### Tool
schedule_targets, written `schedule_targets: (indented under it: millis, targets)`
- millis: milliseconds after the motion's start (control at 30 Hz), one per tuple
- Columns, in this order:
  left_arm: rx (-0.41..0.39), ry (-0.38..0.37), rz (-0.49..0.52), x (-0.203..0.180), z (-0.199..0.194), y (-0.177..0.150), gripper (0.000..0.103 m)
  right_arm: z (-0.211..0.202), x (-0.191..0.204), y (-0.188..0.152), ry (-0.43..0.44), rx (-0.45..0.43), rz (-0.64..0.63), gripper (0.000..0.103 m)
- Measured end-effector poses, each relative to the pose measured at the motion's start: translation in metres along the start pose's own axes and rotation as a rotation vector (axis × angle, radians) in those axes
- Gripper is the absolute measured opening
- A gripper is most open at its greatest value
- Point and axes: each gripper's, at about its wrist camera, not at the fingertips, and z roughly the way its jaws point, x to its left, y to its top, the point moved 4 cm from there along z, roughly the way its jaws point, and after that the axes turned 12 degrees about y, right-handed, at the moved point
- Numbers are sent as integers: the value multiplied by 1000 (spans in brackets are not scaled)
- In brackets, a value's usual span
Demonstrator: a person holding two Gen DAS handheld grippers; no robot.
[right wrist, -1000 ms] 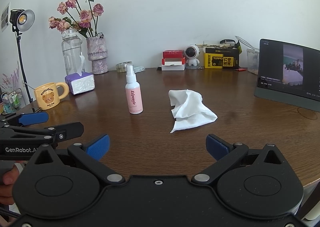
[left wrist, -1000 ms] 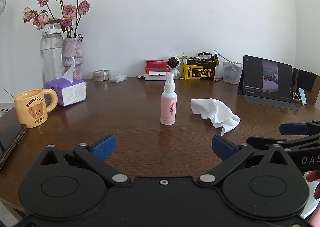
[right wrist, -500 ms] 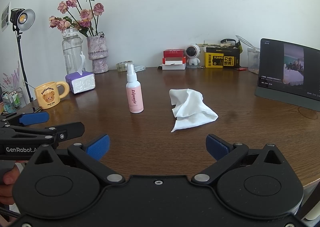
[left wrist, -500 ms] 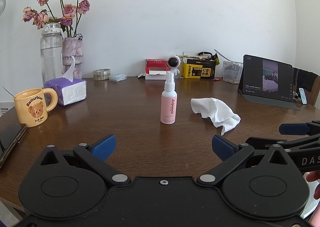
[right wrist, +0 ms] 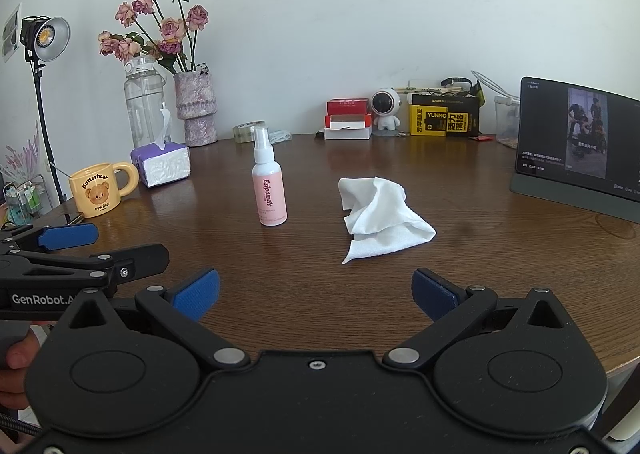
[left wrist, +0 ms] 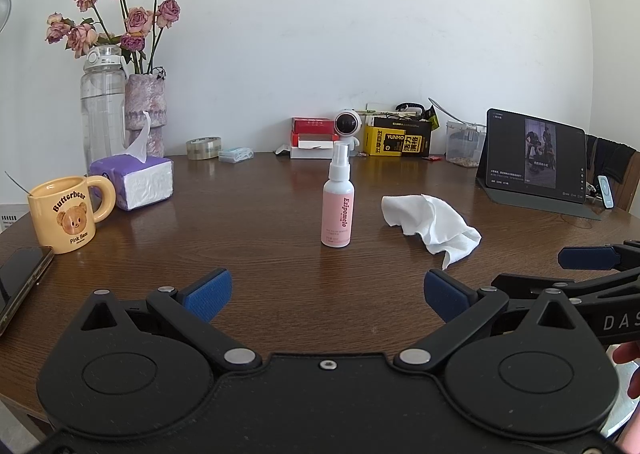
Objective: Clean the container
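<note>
Risk: tall spray bottle (left wrist: 337,206), left of cloth (right wrist: 380,214), may topple if nudged off-centre by left gripper (left wrist: 326,294) or right gripper (right wrist: 316,288); both wide open, empty.

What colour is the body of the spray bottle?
Pink, with a white sprayer top; the spray bottle shows best in the right wrist view.

the spray bottle (left wrist: 337,203) stands upright near the middle of the table (left wrist: 248,238), the crumpled cloth (left wrist: 430,223) just to its right. the mug (left wrist: 66,215) and tissue pack (left wrist: 134,182) sit toward the left edge, the tablet (left wrist: 534,158) at the right edge, boxes (left wrist: 400,140) along the back edge.
</note>
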Motion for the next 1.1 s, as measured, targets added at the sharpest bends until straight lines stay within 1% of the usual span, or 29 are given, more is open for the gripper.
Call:
schedule_targets:
  millis: [1100]
  targets:
    - [5, -2, 1, 0, 2, -1, 103, 2, -2, 0, 0, 3, -1, 103]
